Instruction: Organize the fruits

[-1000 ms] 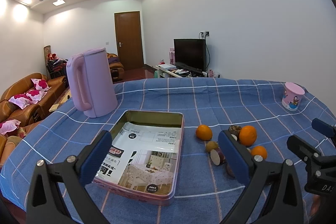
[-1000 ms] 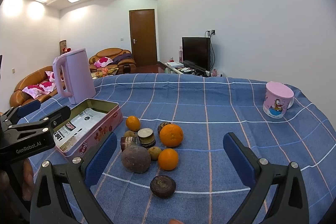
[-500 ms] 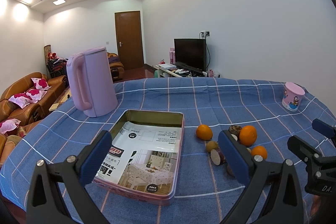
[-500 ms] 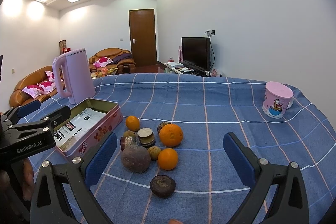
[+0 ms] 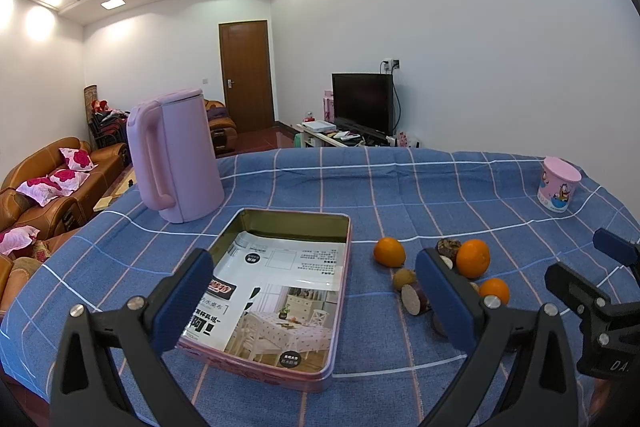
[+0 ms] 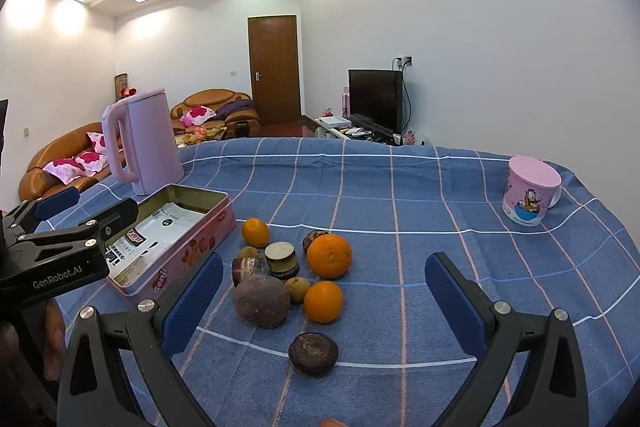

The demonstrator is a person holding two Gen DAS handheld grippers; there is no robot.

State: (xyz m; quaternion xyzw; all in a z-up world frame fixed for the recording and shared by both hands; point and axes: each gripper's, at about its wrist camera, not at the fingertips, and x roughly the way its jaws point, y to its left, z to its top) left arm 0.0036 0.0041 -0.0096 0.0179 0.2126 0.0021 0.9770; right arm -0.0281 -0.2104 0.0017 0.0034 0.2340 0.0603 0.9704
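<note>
While both grippers hang over the blue checked table (image 6: 400, 187) with fingers wide apart, the fruit waits in a pile.

Near the left edge stands a pink kettle (image 6: 140, 143). Just in front of it lies an open pink tin (image 5: 280, 283) with a paper picture inside; the left gripper (image 5: 316, 299) is above it, holding nothing. Right of the tin sits the fruit pile (image 6: 292, 275): three oranges, some small brown fruits and dark round ones, close together. The right gripper (image 6: 324, 307) is over the pile, holding nothing. A pink cartoon cup (image 6: 530, 195) stands near the right edge.
</note>
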